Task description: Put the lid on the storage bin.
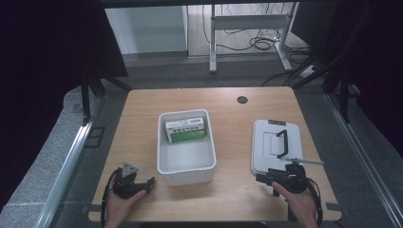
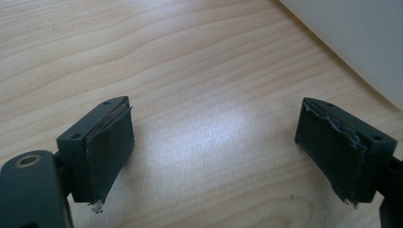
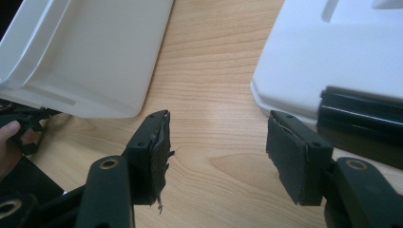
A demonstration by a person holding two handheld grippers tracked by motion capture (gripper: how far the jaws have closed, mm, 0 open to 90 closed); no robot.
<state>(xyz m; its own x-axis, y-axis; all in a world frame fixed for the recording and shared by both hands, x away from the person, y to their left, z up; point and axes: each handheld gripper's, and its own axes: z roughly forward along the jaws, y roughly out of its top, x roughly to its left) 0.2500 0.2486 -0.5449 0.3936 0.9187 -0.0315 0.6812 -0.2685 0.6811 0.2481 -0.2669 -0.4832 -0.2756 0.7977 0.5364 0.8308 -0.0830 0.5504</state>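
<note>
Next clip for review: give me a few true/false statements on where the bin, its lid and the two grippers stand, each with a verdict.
1. The white bin holds a green and white carton. True.
2. The lid is fitted on the bin. False: it lies flat on the table, to the right of the bin and apart from it.
3. The left gripper is open over bare wood. True.
4. The right gripper is clamped on the lid's black handle. False: its jaws stand open with nothing between them, near the lid's front edge.
5. The carton lies at the bin's near end. False: it is at the far end.
</note>
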